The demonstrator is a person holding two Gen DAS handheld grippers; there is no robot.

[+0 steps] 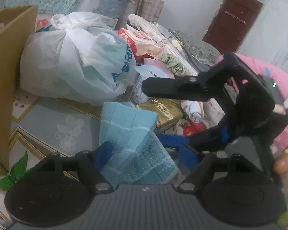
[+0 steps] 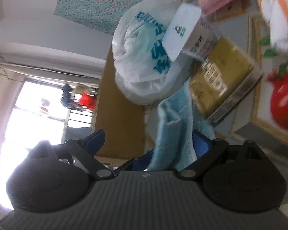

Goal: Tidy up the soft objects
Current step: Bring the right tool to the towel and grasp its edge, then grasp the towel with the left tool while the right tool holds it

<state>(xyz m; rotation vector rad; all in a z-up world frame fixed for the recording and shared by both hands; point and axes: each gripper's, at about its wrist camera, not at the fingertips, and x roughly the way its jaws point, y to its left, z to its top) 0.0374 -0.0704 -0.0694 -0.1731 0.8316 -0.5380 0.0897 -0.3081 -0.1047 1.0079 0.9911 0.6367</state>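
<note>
A folded light blue towel (image 1: 128,134) stands up from the grey flowered tabletop (image 1: 53,122), between the blue pads of my left gripper (image 1: 146,155). The pads sit at its two sides with a slim gap on the right, so this gripper is open. In the right wrist view, which is rolled on its side, the same towel (image 2: 172,126) runs up past the right-hand pad of my right gripper (image 2: 147,141). Its jaws are spread wide and it is open. From the left wrist view, the right gripper's upper finger (image 1: 172,90) reaches over the towel from the right.
A stuffed white plastic bag (image 1: 73,57) lies behind the towel, with a cardboard box (image 1: 7,67) at the left. A gold packet (image 1: 163,113), a white tub (image 1: 142,88) and a heap of cloths (image 1: 169,44) crowd the middle. A pink sleeve (image 1: 268,72) is at the right.
</note>
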